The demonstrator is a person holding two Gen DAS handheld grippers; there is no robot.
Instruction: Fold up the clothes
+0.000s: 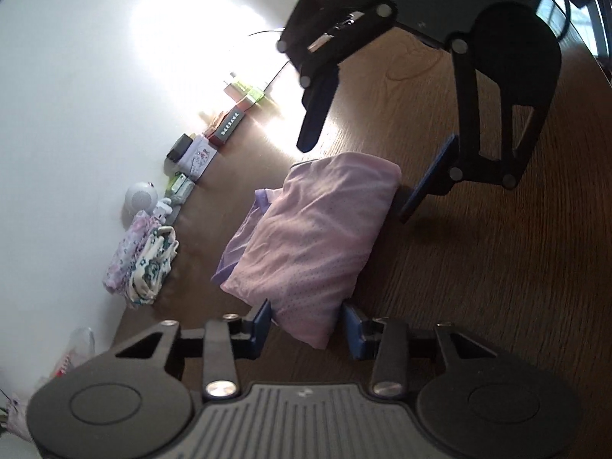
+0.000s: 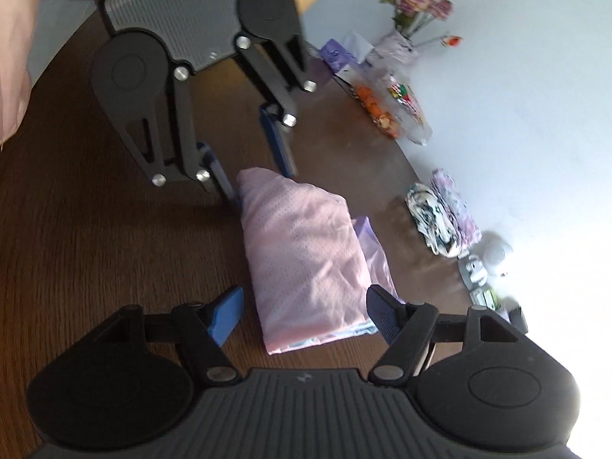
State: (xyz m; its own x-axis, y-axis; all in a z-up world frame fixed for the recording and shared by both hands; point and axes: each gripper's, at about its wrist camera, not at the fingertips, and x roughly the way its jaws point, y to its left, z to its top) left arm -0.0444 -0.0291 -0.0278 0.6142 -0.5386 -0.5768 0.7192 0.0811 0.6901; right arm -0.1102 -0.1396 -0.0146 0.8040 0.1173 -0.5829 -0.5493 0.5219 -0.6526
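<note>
Part-open jaws on left gripper (image 1: 308,323), straddling one corner of a folded pink garment (image 1: 313,229), pads close on either side but not seen pressing. Wide jaws on right gripper (image 2: 306,313), set around the opposite end of the same bundle, with a clear gap at one pad. Nothing held in either.

Pink garment lying flat near the middle of a dark wooden table (image 1: 478,287), folded into a plump rectangle, with a purple layer (image 1: 244,237) peeking out along the side nearer the wall.

Probable risks from here:
- Pinching only the top layer at either end, so peeling the fold open when lifted.
- Closing unevenly, one end gripped before the other, so twisting or skewing the bundle.
- Catching the purple layer by one pad alone and pulling it out of the stack.
- Scraping the pads along the table and bunching the fabric, judging by how low both sit.

Smooth wood-grain tabletop, bare around the garment. Plain white wall (image 1: 76,76) along the table's far edge, washed out by strong glare. Lined up against that wall: a small pile of folded floral clothes (image 1: 141,264), a round white gadget (image 1: 139,197), several small boxes (image 1: 229,126), a clear bag of snacks (image 2: 397,111), and a vase of pink flowers (image 2: 397,46).
</note>
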